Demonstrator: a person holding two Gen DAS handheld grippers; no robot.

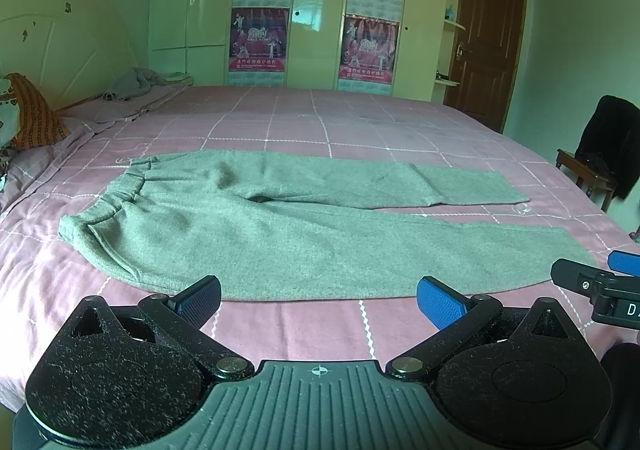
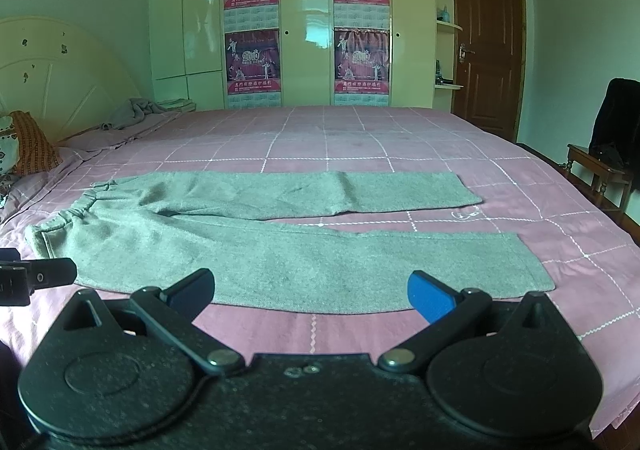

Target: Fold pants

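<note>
Grey fleece pants (image 1: pixel 256 226) lie flat on the pink checked bed, waistband at the left, both legs stretched to the right and slightly apart. In the right wrist view the same pants (image 2: pixel 280 250) span the bed, their cuffs at the right. My left gripper (image 1: pixel 320 300) is open just short of the near leg's front hem, nothing between its fingers. My right gripper (image 2: pixel 310 290) is open too, hovering before the near leg's edge. The right gripper's tip (image 1: pixel 592 282) shows at the left view's right edge, and the left gripper's tip (image 2: pixel 36 276) at the right view's left edge.
The bed (image 1: pixel 320 122) fills the room's middle, with pillows (image 1: pixel 32 118) and a crumpled grey cloth (image 1: pixel 136 84) at the headboard. A wooden chair with dark clothing (image 2: pixel 612 146) stands at the right. Wardrobes with posters (image 2: pixel 252 30) and a brown door (image 2: pixel 488 42) line the far wall.
</note>
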